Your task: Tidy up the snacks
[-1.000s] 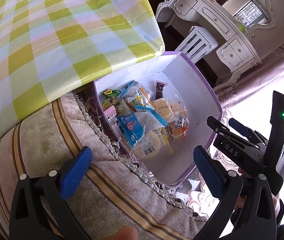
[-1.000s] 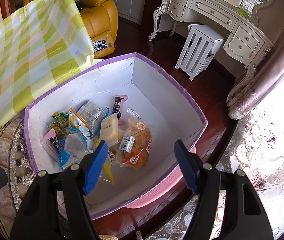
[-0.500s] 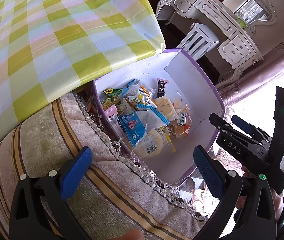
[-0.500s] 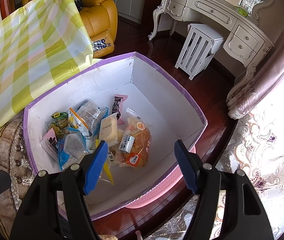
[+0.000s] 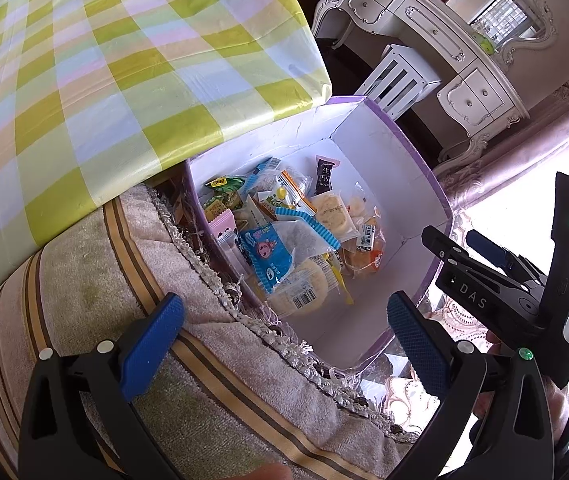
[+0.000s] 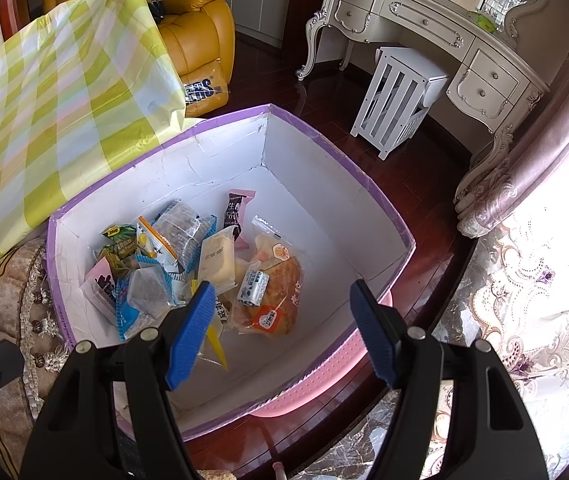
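Note:
A purple-rimmed white box (image 6: 368, 196) (image 5: 416, 152) stands on a pink stool and holds several wrapped snacks (image 6: 188, 256) (image 5: 284, 236) piled on its left side. Among them are a bread roll in clear wrap (image 6: 276, 292), a blue cartoon packet (image 5: 268, 256) and a dark chocolate bar (image 6: 234, 210). My right gripper (image 6: 280, 332) hangs open above the box's near edge with nothing between its blue pads. Over the striped cushion (image 5: 84, 280) beside the box, my left gripper (image 5: 284, 344) stands open and empty. The right gripper's body (image 5: 516, 292) shows at the right of the left wrist view.
A table with a green checked cloth (image 5: 104, 60) (image 6: 44, 100) overhangs the box on the left. Behind stand a white ornate dresser (image 6: 436, 28), a white slatted stool (image 6: 396, 96) and a yellow armchair (image 6: 188, 28). Curtains (image 6: 532, 280) hang at right over dark wood floor.

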Demonstrator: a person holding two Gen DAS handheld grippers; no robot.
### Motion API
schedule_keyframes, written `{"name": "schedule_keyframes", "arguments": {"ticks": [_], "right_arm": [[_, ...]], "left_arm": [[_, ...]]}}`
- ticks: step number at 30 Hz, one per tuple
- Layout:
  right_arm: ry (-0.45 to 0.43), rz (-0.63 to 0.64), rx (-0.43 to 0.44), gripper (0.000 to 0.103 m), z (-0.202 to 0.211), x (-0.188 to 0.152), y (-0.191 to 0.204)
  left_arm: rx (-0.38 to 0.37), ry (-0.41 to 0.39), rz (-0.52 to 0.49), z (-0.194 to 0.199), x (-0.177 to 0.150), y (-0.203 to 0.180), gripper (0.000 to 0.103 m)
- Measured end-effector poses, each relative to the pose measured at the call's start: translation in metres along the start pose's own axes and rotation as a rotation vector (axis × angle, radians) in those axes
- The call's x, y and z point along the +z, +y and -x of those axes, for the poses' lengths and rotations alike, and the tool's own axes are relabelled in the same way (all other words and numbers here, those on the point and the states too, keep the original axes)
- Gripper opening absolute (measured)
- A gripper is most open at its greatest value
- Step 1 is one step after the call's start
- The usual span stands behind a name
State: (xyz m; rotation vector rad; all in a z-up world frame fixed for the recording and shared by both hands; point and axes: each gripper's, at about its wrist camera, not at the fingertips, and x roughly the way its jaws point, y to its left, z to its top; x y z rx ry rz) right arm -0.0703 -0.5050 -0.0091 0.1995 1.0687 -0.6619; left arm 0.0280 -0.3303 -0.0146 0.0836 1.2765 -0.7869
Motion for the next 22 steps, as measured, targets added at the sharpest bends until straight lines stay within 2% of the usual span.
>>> {"name": "schedule_keyframes", "arguments": {"ticks": [8, 12, 15, 19, 22], "right_arm": [[0.012, -0.005, -0.017, 0.07, -0.005, -0.001, -0.004], [0.021, -0.009, -0.027, 0.072, -0.007, -0.003, -0.007], [0.027, -0.013, -0.032, 0.072, -0.008, -0.003, -0.009], [0.025, -0.027, -0.018, 0.077, -0.007, -0.002, -0.011], [0.021, -0.028, 0.001, 0.078, -0.004, 0.002, -0.007]], "left_arm": [[0.017, -0.001, -0.012, -0.003, 0.001, -0.003, 0.099], [0.034, -0.031, -0.054, -0.003, -0.001, -0.011, 0.099], [0.022, -0.041, -0.064, -0.004, 0.001, -0.015, 0.099], [-0.019, -0.01, -0.029, -0.008, 0.004, -0.011, 0.099], [-0.033, -0.023, -0.016, -0.004, 0.004, -0.009, 0.099]]}}
